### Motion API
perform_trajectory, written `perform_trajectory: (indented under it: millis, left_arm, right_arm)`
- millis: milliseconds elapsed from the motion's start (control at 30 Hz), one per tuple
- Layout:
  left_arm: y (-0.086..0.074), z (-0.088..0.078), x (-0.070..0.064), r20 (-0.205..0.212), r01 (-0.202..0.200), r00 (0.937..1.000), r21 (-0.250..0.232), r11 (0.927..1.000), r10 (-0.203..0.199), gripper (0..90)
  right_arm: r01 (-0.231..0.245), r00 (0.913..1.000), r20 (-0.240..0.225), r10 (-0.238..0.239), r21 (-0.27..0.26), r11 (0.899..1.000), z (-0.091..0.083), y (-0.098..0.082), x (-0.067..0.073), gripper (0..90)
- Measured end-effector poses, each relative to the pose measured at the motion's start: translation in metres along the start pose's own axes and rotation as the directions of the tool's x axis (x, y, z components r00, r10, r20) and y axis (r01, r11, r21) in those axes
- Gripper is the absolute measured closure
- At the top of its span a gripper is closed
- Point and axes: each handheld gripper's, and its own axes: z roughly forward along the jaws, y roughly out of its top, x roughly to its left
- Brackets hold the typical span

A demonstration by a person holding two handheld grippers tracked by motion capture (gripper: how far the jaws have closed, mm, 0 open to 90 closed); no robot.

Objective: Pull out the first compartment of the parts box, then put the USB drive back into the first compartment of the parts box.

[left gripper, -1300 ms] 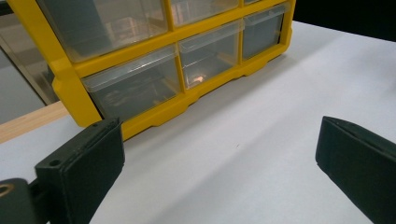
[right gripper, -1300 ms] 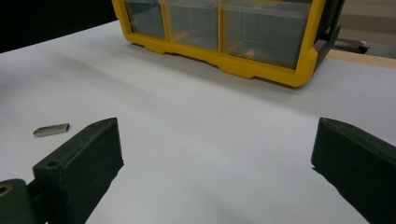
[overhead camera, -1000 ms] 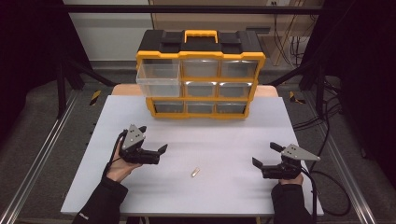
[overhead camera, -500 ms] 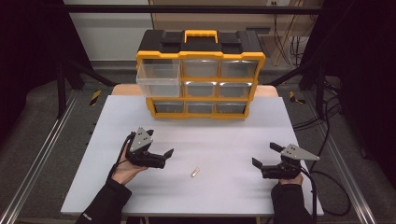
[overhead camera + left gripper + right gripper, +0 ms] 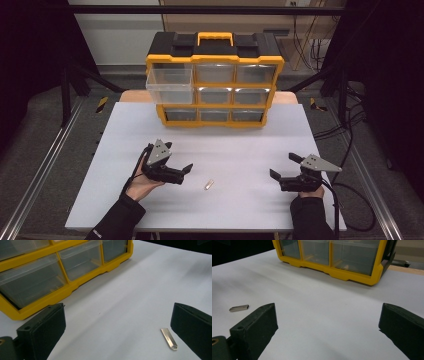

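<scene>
On the white desk (image 5: 250,145) our left tongs (image 5: 186,173), jaws wide, have slid toward the small metal piece (image 5: 209,184) lying just beside them, suggesting a pickup, while our right tongs (image 5: 282,169) wait wide.

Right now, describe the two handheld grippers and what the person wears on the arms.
Both the left gripper and the right gripper are black, each with two blocky, flat-faced jaws and a grey three-cornered plate on top. A black cable trails from each. A small round hole marks the near jaw in both gripper views. The person wears dark long sleeves reaching to the wrists, with a small pale marking near the left sleeve's lower edge.
</scene>
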Motion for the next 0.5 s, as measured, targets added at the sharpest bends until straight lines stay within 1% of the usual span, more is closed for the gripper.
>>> perform_trajectory:
  millis: [133, 200, 400, 500]
  left_arm:
    - [0.002, 0.001, -0.005, 0.016, 0.002, 0.9999, 0.0, 1.0, -0.002, 0.0]
    - [0.002, 0.002, -0.007, 0.031, 0.001, 0.9995, 0.003, 1.0, -0.001, 0.0]
    - [0.004, 0.006, -0.013, 0.048, 0.009, 0.9988, 0.017, 0.9998, -0.009, 0.0]
    - [0.004, 0.009, -0.016, 0.057, 0.005, 0.9984, 0.029, 0.9996, -0.006, 0.0]
  right_arm:
    - [-0.001, 1.0, -0.001, 0.001, 0.002, 1.0, 0.0, 0.0, 0.0, 2.2]
    - [0.001, 1.0, 0.0, -0.001, -0.001, 1.0, 0.0, 0.0, 0.0, 2.2]
    - [0.0, 1.0, 0.0, 0.0, 0.001, 1.0, 0.0, 0.0, 0.0, 2.2]
    - [-0.001, 1.0, 0.0, 0.001, -0.002, 1.0, 0.0, 0.0, 0.0, 2.2]
